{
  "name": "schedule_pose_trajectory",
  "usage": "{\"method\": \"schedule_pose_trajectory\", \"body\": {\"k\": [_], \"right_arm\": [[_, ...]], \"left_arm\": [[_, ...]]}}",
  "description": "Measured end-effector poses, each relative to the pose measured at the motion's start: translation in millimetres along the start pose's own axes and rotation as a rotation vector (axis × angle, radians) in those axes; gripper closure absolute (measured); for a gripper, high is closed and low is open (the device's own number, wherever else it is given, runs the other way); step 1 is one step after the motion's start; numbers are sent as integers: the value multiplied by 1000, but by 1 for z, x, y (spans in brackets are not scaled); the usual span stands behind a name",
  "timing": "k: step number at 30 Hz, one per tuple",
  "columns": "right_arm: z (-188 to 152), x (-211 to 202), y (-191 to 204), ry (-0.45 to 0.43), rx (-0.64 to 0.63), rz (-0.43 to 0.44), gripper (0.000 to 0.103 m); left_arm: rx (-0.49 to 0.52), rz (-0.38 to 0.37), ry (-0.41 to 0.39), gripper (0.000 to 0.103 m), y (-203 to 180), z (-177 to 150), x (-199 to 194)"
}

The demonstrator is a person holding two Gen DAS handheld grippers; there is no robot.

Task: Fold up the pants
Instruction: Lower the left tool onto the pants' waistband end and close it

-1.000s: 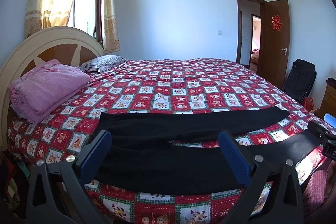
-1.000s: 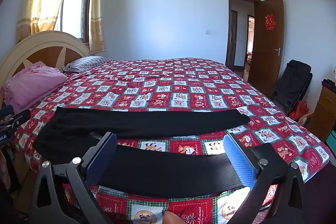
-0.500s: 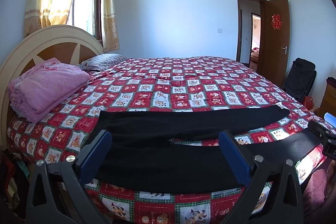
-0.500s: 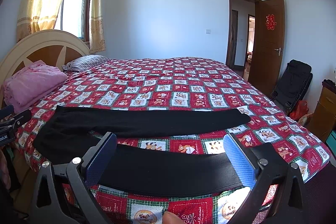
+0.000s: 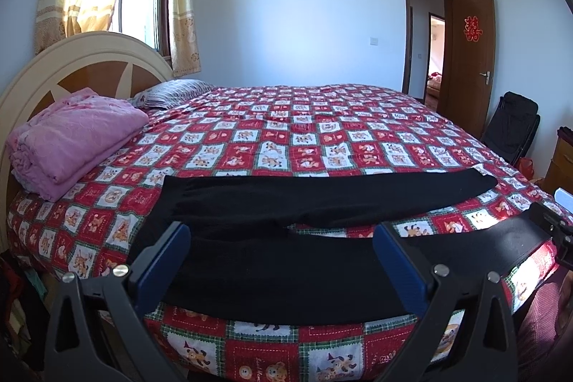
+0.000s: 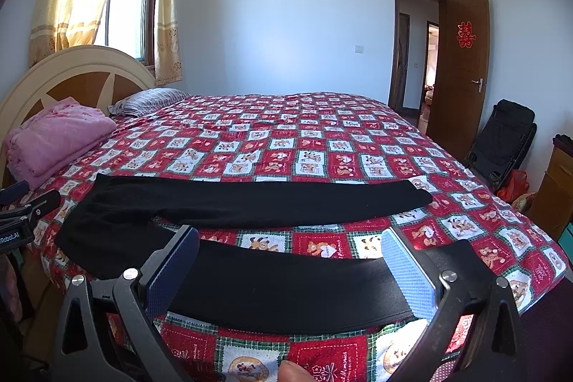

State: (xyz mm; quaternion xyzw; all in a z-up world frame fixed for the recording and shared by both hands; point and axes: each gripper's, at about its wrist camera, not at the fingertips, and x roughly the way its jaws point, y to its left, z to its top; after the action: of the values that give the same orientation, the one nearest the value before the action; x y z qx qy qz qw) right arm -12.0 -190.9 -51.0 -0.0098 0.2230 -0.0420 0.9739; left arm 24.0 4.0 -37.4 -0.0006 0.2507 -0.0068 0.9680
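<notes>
Black pants (image 5: 286,238) spread flat along the near edge of a red patchwork bedspread (image 5: 286,138), waist toward the headboard end. Legs parted in a narrow V, one slightly farther in, the other (image 6: 286,292) right at the edge.

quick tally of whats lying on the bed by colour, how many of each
black: 1, the pants, spread flat with the legs apart
pink: 1, the folded blanket by the headboard
striped grey: 1, the pillow
total: 3, all lying on the red patchwork bedspread
</notes>
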Motion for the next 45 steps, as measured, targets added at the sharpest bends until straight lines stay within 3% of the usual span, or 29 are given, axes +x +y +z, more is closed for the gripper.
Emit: {"method": "schedule_pose_trajectory", "body": {"k": [5, 13, 19, 21, 24, 26, 29, 33, 36, 41, 43, 45], "right_arm": [[-11, 32, -6, 59, 3, 29, 1], [-24, 92, -50, 152, 72, -27, 1], [-14, 135, -74, 199, 74, -64, 2], [-9, 146, -79, 197, 54, -74, 6], [0, 165, -87, 224, 43, -82, 20], [4, 176, -93, 237, 39, -94, 22], [9, 187, -100, 247, 30, -123, 22], [13, 199, -114, 257, 37, -142, 23], [14, 210, -126, 280, 60, -150, 32], [16, 224, -148, 306, 92, -170, 32], [19, 230, -160, 314, 112, -177, 33], [25, 236, -177, 320, 142, -192, 37]], "left_arm": [[7, 38, 56, 0, 22, -2, 42], [-3, 192, 148, 0, 119, 10, 133], [-43, 189, 211, 0, 178, 30, 199], [-18, 172, 238, 0, 183, 37, 222], [4, 148, 250, 0, 191, 45, 254], [20, 137, 273, 1, 194, 49, 274], [13, 112, 318, 9, 201, 48, 297], [-42, 61, 379, 34, 213, 38, 316], [-56, 56, 399, 34, 217, 31, 323], [-124, 9, 394, 36, 228, 32, 328], [-121, -5, 403, 40, 228, 35, 331], [-98, -20, 402, 52, 223, 37, 333]]}}
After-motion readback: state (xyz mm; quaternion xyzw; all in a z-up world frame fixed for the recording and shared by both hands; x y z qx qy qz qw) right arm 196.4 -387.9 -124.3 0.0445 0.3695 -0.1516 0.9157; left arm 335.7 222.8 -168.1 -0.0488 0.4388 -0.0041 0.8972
